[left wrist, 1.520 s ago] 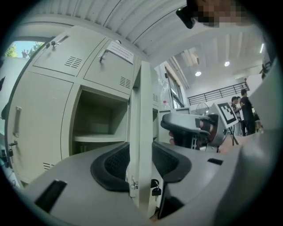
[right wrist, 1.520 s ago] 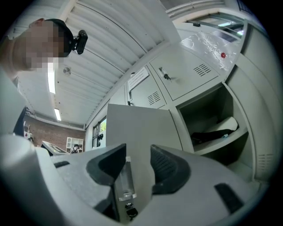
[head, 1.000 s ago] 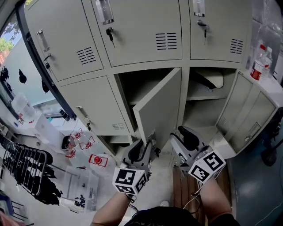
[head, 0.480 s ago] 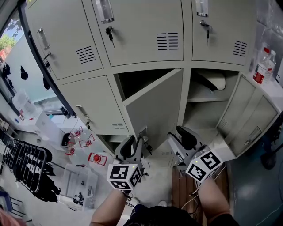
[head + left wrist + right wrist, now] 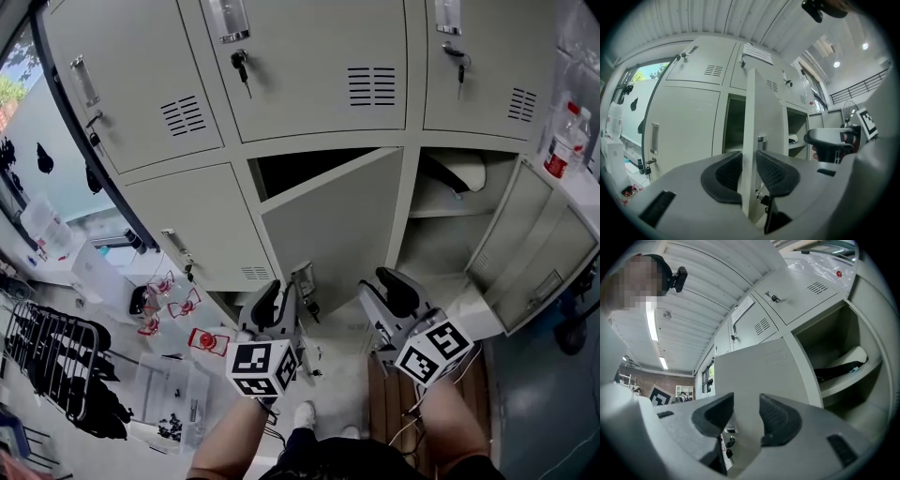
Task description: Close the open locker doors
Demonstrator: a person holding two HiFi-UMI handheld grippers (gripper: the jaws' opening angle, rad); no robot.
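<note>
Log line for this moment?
left gripper: jaws just closed onto middle door edge | right gripper: open, empty | right door: wide open

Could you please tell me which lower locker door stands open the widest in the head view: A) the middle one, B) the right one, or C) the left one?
B: the right door is swung right out, baring its shelf, while the middle door is only ajar and the left door is shut.

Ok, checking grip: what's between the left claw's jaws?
The half-open door's edge, in the left gripper view; the left claw has just been closing on it.
</note>
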